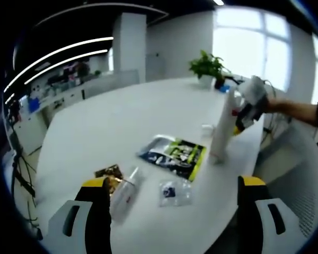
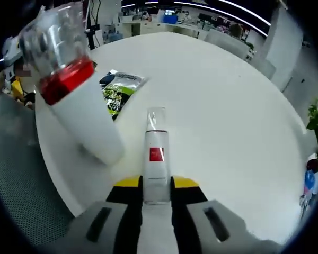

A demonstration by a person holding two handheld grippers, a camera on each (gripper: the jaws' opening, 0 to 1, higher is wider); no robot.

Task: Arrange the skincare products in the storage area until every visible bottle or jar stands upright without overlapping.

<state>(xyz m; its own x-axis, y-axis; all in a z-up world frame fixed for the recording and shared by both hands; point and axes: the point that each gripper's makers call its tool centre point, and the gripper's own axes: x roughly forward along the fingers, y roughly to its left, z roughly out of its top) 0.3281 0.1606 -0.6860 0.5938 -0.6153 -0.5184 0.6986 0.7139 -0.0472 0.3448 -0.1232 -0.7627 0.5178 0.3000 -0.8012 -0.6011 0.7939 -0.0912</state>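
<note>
Table (image 1: 122, 121): white, round-edged; the work surface for every item.
Tall bottle (image 1: 222, 129): white body with red band and clear cap; stands upright near the table edge, looming just beside the right gripper in the right gripper view.
Printed pouch (image 1: 175, 157): lies flat, near the tall bottle's base, apart from it.
Slim bottle (image 2: 157, 159): clear cap, red label; pinched at its lower body.
Lying bottle (image 1: 126, 193): on its side beside a small gold packet (image 1: 110, 173), not yet upright.
Right gripper (image 2: 157, 193): jaws pressed on the slim bottle. Judgement: set it down vertically, clear of the tall bottle, before releasing.
Left gripper (image 1: 175, 211): jaws spread, empty, nearest the lying bottle.
</note>
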